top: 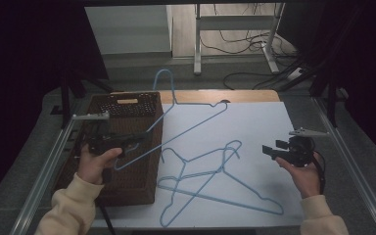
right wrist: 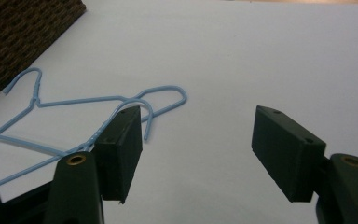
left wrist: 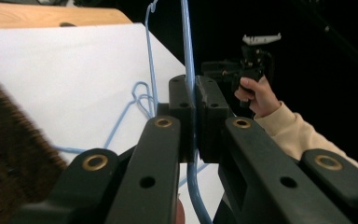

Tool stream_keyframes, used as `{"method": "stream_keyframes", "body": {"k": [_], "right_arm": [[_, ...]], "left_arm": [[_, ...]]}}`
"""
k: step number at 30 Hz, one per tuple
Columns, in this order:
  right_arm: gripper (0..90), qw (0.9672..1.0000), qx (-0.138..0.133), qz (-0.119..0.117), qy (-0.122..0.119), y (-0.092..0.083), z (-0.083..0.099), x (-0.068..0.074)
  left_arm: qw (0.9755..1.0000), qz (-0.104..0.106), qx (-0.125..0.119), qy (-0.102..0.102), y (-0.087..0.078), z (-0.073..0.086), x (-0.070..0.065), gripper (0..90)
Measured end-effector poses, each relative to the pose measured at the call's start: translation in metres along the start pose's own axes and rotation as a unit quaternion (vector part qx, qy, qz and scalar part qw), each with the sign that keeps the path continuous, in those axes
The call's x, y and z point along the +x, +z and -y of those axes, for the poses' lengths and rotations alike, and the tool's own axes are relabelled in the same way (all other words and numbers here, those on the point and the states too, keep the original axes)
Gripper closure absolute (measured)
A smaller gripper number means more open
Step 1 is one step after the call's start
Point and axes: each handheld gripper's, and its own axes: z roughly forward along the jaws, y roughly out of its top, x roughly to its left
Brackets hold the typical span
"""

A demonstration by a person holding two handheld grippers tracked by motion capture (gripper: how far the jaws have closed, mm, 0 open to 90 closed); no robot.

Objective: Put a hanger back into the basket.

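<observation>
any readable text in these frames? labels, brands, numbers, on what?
None readable.
The dark woven wicker basket, the light blue wire hangers, the white sheet on the table and both black two-jaw grippers, left and right, carry no visible print.
The pale patch on the basket's far rim shows no lettering at this size.
</observation>
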Motion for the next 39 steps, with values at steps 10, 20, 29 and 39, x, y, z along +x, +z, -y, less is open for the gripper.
{"method": "stream_keyframes", "body": {"k": [10, 20, 29, 39], "right_arm": [[32.4, 0.9999, 0.013, -0.001, -0.004, 0.007, 0.001, 0.002], [31.0, 0.9997, 0.024, -0.004, -0.005, 0.01, 0.001, 0.002], [30.7, 0.9994, 0.033, -0.004, -0.005, 0.013, 0.003, 0.002], [30.5, 0.9992, 0.039, -0.005, -0.005, 0.015, 0.003, 0.003]], "left_arm": [[0.999, -0.027, -0.032, -0.018, -0.045, 0.015, 0.019, 86.8], [0.9953, -0.063, -0.065, -0.035, -0.086, 0.03, 0.043, 86.8], [0.9885, -0.084, -0.108, -0.064, -0.123, 0.051, 0.067, 86.8], [0.9869, -0.092, -0.103, -0.084, -0.127, 0.066, 0.082, 86.8]]}}
